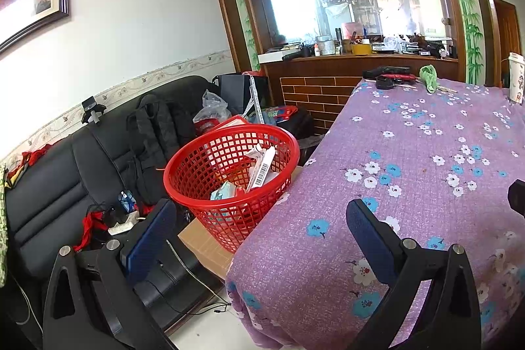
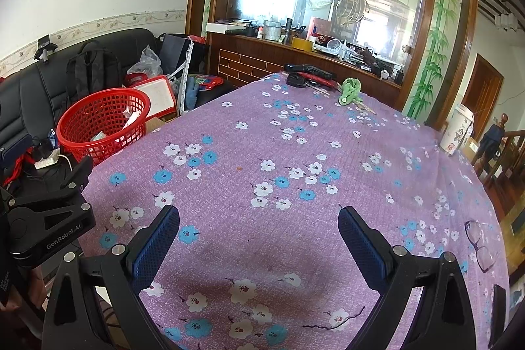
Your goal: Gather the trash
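both grippers empty, basket already loaded, table nearly bare of trash

the left gripper (image 1: pixel 262 225) hung with its jaws spread wide and nothing between them, one finger over the table's edge and the other out over the gap beside it. just ahead of it and slightly to its left stood the red mesh basket (image 1: pixel 197 182), sitting on a cardboard box (image 1: pixel 206 248) and touching the draped purple floral tablecloth (image 1: pixel 426 153). inside the basket lay a barcoded white carton (image 1: pixel 262 166) and some teal packaging.

the right gripper (image 2: pixel 259 238) was likewise wide open and empty, hovering low over the cloth, with the basket (image 2: pixel 101 123) well off to its left.

no obvious scrap lay near either gripper. far ahead of the right gripper, at the table's far edge, sat a crumpled green cloth (image 2: pixel 351 91), a few black devices (image 2: pixel 308 69) and thin sticks; whether any counts as trash cannot be told. eyeglasses (image 2: pixel 480 245) lay to its right, near the edge, and a printed paper cup (image 2: pixel 456 133) stood farther right.

judged from this, the step was a search for remaining litter. doing it well would mean sweeping the far edge first, steering clear of the glasses, and carrying any find leftward across to the basket's open mouth.
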The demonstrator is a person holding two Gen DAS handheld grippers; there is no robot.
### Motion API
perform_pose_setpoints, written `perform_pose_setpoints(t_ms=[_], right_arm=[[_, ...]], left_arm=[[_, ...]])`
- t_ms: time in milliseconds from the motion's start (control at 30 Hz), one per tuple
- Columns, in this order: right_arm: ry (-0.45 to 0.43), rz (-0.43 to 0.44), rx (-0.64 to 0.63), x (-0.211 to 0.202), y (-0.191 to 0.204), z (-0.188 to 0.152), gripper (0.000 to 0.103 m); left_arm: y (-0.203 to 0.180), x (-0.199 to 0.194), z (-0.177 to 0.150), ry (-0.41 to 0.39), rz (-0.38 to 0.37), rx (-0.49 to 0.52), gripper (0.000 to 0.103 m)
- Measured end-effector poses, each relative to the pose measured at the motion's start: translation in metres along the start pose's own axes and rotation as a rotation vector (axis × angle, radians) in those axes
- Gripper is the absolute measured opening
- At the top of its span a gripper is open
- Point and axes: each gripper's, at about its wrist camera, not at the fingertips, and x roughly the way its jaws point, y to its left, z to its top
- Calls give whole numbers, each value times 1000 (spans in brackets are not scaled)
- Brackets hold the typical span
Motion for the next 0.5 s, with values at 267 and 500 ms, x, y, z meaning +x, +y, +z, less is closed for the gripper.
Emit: perform_pose_setpoints(t_ms=[267, 500], right_arm=[[6, 3, 2, 3, 1, -3, 99], [18, 7, 11, 6, -2, -3, 99]], left_arm=[[0, 1, 0, 2, -1, 0, 103], [-1, 2, -4, 5, -7, 9, 103]])
